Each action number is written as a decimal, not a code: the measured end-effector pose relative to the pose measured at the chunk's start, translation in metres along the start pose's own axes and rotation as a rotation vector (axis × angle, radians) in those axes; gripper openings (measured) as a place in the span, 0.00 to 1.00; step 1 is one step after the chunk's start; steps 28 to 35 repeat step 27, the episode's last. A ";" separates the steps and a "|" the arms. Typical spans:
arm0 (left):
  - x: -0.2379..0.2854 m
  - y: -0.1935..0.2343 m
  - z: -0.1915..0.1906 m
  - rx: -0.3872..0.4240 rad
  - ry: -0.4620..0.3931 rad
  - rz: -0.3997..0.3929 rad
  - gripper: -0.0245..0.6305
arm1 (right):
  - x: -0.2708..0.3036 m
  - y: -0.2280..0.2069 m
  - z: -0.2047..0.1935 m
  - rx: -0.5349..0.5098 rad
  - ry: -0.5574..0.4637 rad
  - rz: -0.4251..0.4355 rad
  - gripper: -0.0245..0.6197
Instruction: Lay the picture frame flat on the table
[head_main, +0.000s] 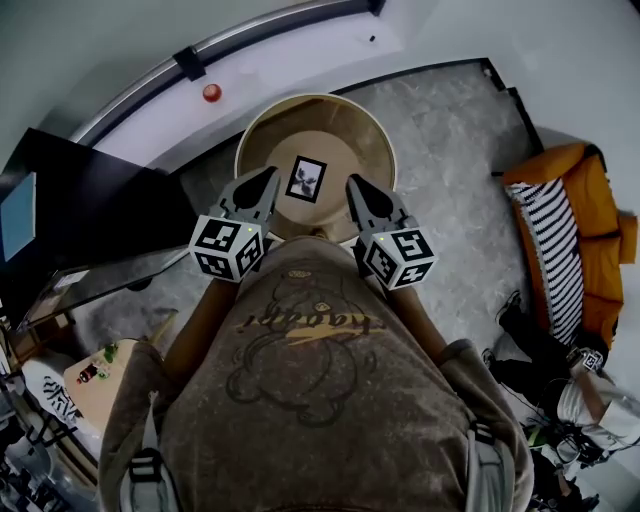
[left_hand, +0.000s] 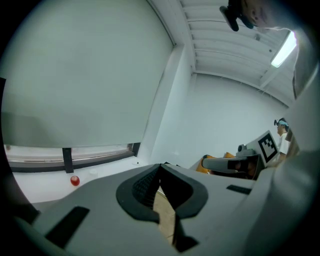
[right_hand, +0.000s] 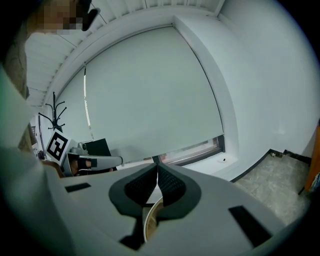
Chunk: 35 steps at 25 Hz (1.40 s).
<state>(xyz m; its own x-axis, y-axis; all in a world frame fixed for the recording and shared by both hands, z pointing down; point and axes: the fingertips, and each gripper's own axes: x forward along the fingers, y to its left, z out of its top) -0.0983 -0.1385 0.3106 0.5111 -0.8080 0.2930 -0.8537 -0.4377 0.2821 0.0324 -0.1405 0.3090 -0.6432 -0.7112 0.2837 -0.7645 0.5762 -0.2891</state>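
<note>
1 picture frame (head_main: 306, 179) lies flat on the table (head_main: 350, 140).

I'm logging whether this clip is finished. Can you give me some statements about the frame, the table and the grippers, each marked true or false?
1. The picture frame lies on the round table. True.
2. The left gripper grips the frame. False: its jaws are together with nothing between them, clear of the frame.
3. The right gripper is shut and empty. True.
4. In the head view the frame lies to the right of both grippers. False: it lies between them.
5. A small red object sits on the table. False: it sits on the ledge beyond the table.
</note>
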 end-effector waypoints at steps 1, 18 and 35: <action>0.001 0.000 0.000 -0.001 0.000 -0.001 0.06 | 0.000 -0.001 0.001 -0.004 -0.003 -0.004 0.07; 0.004 0.010 0.001 -0.023 0.004 -0.012 0.06 | 0.013 0.000 0.007 -0.016 -0.012 -0.004 0.07; 0.003 0.010 -0.007 -0.036 0.020 -0.004 0.06 | 0.012 -0.001 0.004 -0.006 -0.009 0.004 0.07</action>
